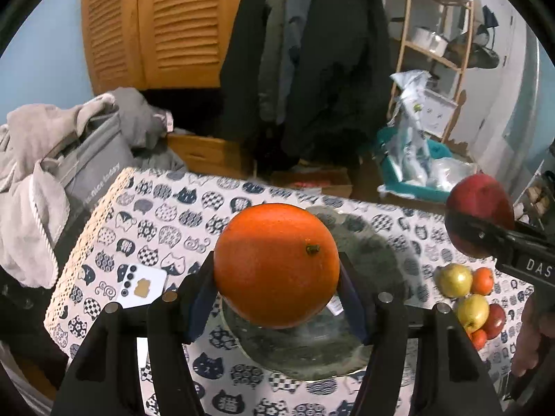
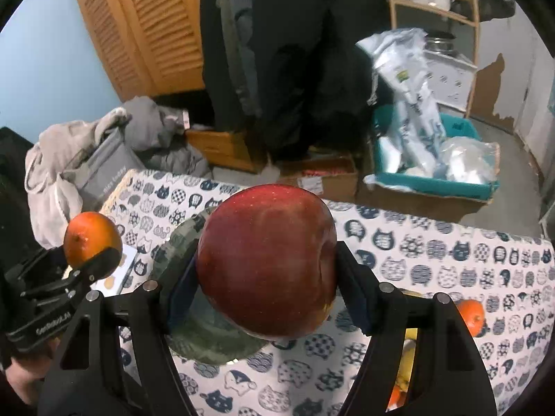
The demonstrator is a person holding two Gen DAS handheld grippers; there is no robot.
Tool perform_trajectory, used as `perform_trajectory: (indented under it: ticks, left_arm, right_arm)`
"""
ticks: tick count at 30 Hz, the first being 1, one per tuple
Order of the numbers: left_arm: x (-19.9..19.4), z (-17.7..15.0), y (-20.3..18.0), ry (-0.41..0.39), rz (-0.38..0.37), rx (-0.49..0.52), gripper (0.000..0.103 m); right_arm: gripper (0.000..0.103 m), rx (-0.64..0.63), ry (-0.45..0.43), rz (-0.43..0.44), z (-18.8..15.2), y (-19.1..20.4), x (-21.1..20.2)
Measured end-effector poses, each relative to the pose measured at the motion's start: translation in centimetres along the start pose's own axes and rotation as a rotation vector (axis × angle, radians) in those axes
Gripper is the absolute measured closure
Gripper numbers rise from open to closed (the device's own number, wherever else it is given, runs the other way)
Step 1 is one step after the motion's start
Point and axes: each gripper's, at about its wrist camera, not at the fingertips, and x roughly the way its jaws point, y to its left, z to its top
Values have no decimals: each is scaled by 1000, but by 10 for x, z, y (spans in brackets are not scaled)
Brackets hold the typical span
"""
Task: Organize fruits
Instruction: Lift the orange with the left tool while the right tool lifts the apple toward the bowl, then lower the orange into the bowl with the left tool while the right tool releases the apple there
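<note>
My left gripper (image 1: 277, 277) is shut on a large orange (image 1: 275, 265), held in the air over a clear glass plate (image 1: 367, 246) on the cat-print tablecloth. The right gripper (image 2: 267, 277) is shut on a red apple (image 2: 267, 260), also above that glass plate (image 2: 180, 239). In the left wrist view the red apple (image 1: 480, 201) hangs at the far right between the other gripper's fingers. The orange (image 2: 92, 241) shows at the left of the right wrist view. A small pile of fruit (image 1: 468, 298), yellow apples, a red apple and small oranges, lies on the cloth at the right.
A white card (image 1: 142, 286) lies on the cloth left of the plate. Behind the table's far edge (image 1: 242, 176) are a grey bag with clothes (image 1: 69, 159), hanging coats, a cardboard box and a teal bin (image 2: 430, 173) with plastic bags. A person's hand (image 1: 530, 339) shows at the right.
</note>
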Motion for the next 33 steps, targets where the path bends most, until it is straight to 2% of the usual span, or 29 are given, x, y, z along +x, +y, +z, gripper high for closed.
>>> perform_trajectory:
  ticks: [11, 16, 24, 33]
  left_arm:
    - [66, -22, 20, 152, -7, -39, 37]
    - [88, -30, 20, 203, -4, -38, 37]
    - [113, -42, 13, 263, 3, -17, 37]
    - [130, -54, 9, 315, 5, -1, 37]
  right_arm:
    - [30, -47, 155, 27, -8, 29, 74]
    - [30, -81, 228, 9, -18, 33, 102]
    - [30, -124, 300, -1, -31, 34, 126]
    - [30, -186, 341, -11, -40, 43, 144]
